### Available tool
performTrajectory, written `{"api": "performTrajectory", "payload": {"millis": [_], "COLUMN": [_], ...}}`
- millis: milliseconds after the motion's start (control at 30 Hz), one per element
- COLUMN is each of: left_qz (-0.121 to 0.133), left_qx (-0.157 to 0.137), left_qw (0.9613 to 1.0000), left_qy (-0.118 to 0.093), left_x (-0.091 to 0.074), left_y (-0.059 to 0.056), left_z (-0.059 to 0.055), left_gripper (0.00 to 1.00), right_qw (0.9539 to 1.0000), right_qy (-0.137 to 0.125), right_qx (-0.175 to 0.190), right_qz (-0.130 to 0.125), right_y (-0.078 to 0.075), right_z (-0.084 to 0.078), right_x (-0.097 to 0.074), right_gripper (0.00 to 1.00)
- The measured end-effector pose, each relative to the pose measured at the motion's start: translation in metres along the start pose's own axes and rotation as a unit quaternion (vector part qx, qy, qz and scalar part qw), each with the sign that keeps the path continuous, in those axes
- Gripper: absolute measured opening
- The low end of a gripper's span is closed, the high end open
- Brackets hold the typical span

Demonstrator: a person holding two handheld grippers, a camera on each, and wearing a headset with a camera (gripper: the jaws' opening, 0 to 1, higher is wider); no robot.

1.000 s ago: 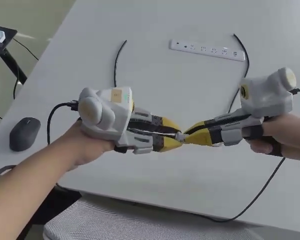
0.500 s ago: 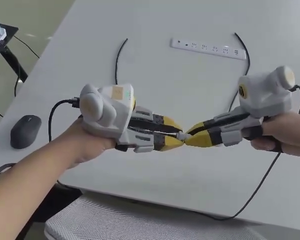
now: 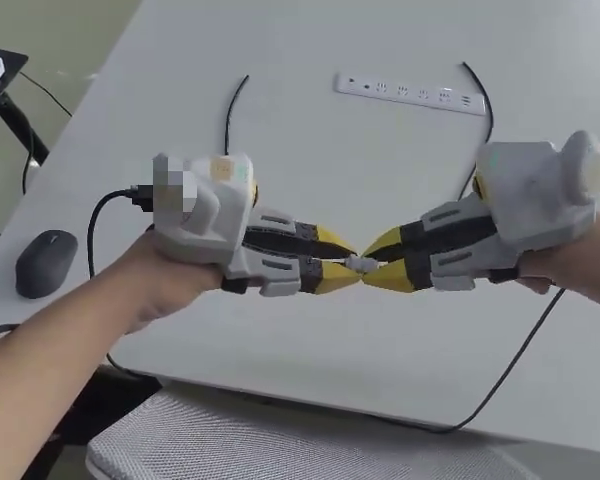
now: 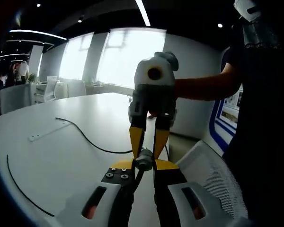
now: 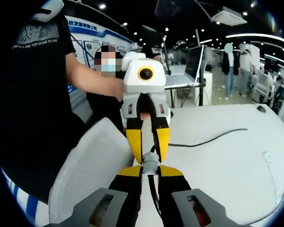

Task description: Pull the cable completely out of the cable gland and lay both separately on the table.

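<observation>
Above the table (image 3: 380, 130), I am pinching the cable gland (image 3: 359, 265) from both ends, left gripper (image 3: 346, 265) and right gripper (image 3: 372, 266) tip to tip. The cable (image 5: 154, 189) is lying along this shared axis, calling for a straight opposed pull.

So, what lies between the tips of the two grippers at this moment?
The small grey cable gland, held above the table; the left gripper and the right gripper both close on it. The head view and both gripper views show this.
</observation>
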State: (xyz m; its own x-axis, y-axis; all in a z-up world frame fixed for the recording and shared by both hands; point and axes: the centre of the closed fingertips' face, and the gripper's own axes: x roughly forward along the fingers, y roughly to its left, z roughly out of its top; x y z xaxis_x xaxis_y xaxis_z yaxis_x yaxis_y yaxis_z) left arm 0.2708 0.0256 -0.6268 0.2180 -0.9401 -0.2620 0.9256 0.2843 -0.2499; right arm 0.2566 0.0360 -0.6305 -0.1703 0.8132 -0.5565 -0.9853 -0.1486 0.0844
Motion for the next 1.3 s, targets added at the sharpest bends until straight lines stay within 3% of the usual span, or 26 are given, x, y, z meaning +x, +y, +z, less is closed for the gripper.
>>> {"api": "performTrajectory", "payload": {"millis": [133, 233, 300, 533, 800, 900, 933, 1000, 1067, 1100, 1133, 1200, 1233, 1267, 1300], "left_qz": [0.003, -0.001, 0.0, 0.002, 0.006, 0.008, 0.01, 0.009, 0.008, 0.009, 0.01, 0.009, 0.009, 0.012, 0.011], "left_qx": [-0.02, -0.056, -0.053, -0.123, -0.106, -0.081, -0.057, -0.061, -0.044, -0.036, -0.022, -0.016, -0.015, -0.011, -0.003], "left_qw": [0.9998, 0.9984, 0.9986, 0.9923, 0.9943, 0.9966, 0.9982, 0.998, 0.9989, 0.9992, 0.9996, 0.9997, 0.9997, 0.9998, 0.9998], "left_qy": [0.002, 0.006, 0.005, 0.005, 0.006, 0.012, 0.013, 0.016, 0.013, 0.013, 0.013, 0.014, 0.015, 0.016, 0.016], "left_x": [-0.001, 0.0, 0.0, 0.0, 0.0, 0.0, 0.0, 0.0, -0.001, -0.002, -0.003, -0.003, -0.004, -0.004, -0.004], "left_y": [0.002, 0.0, 0.0, 0.003, 0.001, -0.001, 0.0, -0.003, -0.004, -0.004, -0.004, -0.004, -0.004, -0.003, -0.004], "left_z": [-0.001, -0.003, -0.003, -0.003, -0.003, -0.005, -0.004, -0.006, -0.004, -0.004, -0.003, -0.004, -0.005, -0.006, -0.006], "left_gripper": [0.14, 0.14, 0.14, 0.14, 0.15, 0.15, 0.15, 0.15, 0.15, 0.15, 0.15, 0.15, 0.14, 0.14, 0.14], "right_qw": [0.9978, 0.9956, 0.9934, 0.9852, 0.9857, 0.989, 0.9918, 0.9966, 0.9976, 0.9964, 0.9938, 0.9864, 0.9794, 0.972, 0.9537], "right_qy": [0.016, 0.03, 0.037, 0.047, 0.043, 0.04, 0.028, 0.004, -0.013, -0.02, -0.024, -0.079, -0.097, -0.106, -0.13], "right_qx": [-0.051, -0.071, -0.087, -0.133, -0.128, -0.107, -0.085, -0.024, 0.005, 0.049, 0.084, 0.139, 0.175, 0.209, 0.271], "right_qz": [-0.039, -0.054, -0.065, -0.097, -0.101, -0.094, -0.091, -0.078, -0.068, -0.067, -0.068, -0.038, -0.03, -0.017, 0.021], "right_y": [-0.002, 0.001, 0.001, -0.004, -0.008, -0.007, -0.007, -0.006, -0.006, -0.008, -0.012, -0.012, -0.016, -0.017, -0.012], "right_z": [-0.001, -0.003, -0.004, -0.005, -0.005, -0.007, -0.007, -0.007, -0.007, -0.009, -0.012, -0.007, -0.01, -0.011, -0.008], "right_x": [0.002, 0.003, 0.003, 0.002, 0.001, 0.003, 0.003, 0.004, 0.003, 0.002, 0.0, -0.005, -0.009, -0.011, -0.014], "right_gripper": [0.07, 0.07, 0.07, 0.07, 0.08, 0.08, 0.08, 0.09, 0.13, 0.16, 0.18, 0.21, 0.2, 0.2, 0.22]}}
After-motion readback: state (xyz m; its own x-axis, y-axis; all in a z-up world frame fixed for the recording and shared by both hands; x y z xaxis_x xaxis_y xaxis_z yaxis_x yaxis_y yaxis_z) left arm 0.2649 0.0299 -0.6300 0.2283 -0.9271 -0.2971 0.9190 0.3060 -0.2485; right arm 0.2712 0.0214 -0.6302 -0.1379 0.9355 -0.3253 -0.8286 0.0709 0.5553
